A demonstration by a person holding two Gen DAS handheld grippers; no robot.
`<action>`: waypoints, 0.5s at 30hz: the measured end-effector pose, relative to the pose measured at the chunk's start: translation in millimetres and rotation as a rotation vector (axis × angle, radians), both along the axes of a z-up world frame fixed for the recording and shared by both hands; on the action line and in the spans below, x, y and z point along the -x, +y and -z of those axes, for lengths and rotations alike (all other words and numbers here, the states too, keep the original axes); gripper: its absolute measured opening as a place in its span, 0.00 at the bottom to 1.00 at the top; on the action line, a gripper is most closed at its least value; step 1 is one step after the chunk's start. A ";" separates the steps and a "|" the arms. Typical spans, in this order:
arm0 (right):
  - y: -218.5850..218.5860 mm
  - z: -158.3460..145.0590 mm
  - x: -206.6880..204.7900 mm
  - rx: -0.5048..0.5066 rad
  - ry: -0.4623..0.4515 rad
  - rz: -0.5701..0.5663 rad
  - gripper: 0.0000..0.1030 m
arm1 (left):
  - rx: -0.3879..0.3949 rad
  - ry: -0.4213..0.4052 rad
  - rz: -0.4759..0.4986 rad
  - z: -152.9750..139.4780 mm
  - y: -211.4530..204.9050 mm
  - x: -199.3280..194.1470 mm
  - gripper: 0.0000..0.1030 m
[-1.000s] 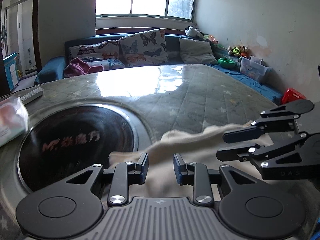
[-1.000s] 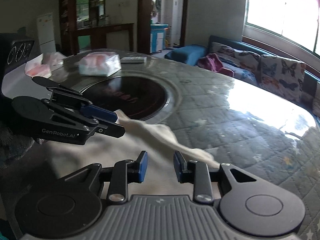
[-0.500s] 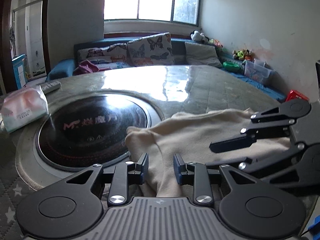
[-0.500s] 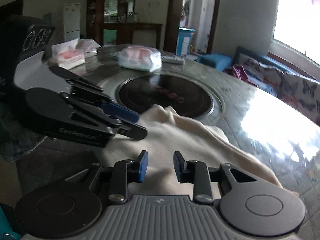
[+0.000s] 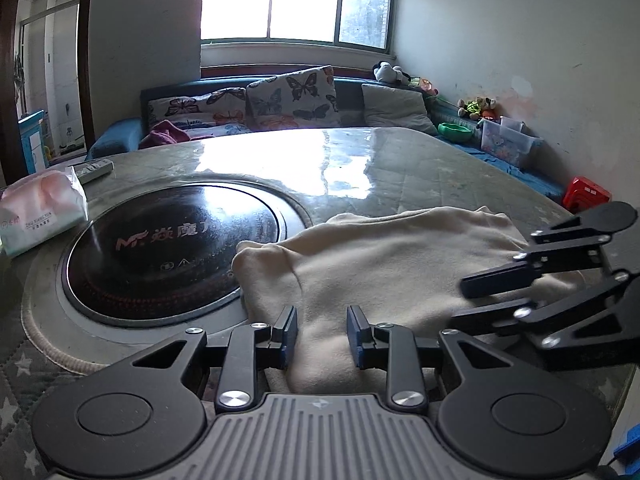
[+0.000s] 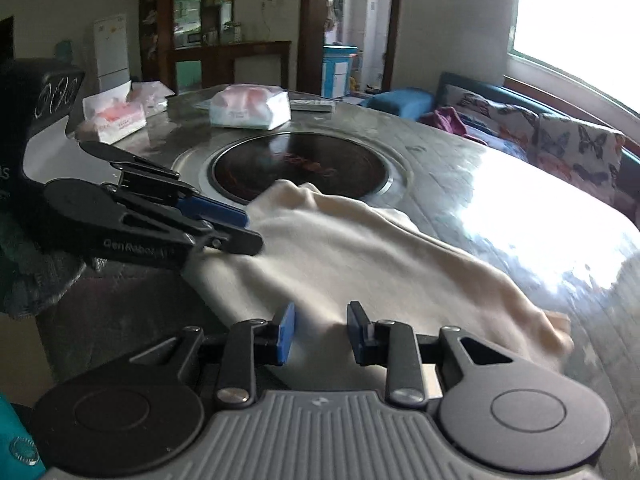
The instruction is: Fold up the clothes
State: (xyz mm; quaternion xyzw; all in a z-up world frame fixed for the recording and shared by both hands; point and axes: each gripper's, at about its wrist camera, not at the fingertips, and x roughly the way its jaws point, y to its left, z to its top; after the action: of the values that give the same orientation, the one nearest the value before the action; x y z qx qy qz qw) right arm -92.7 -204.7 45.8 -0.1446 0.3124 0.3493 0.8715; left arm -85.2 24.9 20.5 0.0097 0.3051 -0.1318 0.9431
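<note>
**Tongs spread over an unfolded garment**

Both the left gripper (image 5: 322,334) and the right gripper (image 6: 320,334) are held with jaws parted, nothing pinched. The cream garment (image 5: 384,264) is seen rumpled on the table (image 5: 400,168) beside the round cooktop (image 5: 172,252); no fold is judged made

Daylight pours in through the window (image 5: 296,0) at the top centre of my left view, blown out to plain white. In my right view it burns out the upper right corner. Its glare lies as a white sheet on the glossy table (image 5: 400,168), and on the right side of my right view it washes out the surface. The cream cloth (image 6: 352,256) looks smeared and soft at its lower right end. Both frames bend strongly at the edges, with black corners. The room at upper left of my right view is dim.
</note>
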 end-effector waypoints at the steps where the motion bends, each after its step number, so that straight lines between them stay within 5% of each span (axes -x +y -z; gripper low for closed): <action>1: -5.8 -1.7 1.6 -0.007 -0.002 0.014 0.27 | 0.000 0.000 -0.001 0.2 0.1 0.0 0.29; 15: -72.2 -3.6 11.0 -0.056 0.024 0.168 0.26 | -0.008 0.011 -0.009 0.7 2.0 -1.2 0.29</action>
State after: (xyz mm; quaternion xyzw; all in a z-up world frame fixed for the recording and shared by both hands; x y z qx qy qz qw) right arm -103.7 -276.9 49.4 -0.0891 0.3241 0.2853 0.8976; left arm -84.0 26.8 19.8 0.0116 0.3107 -0.1265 0.9420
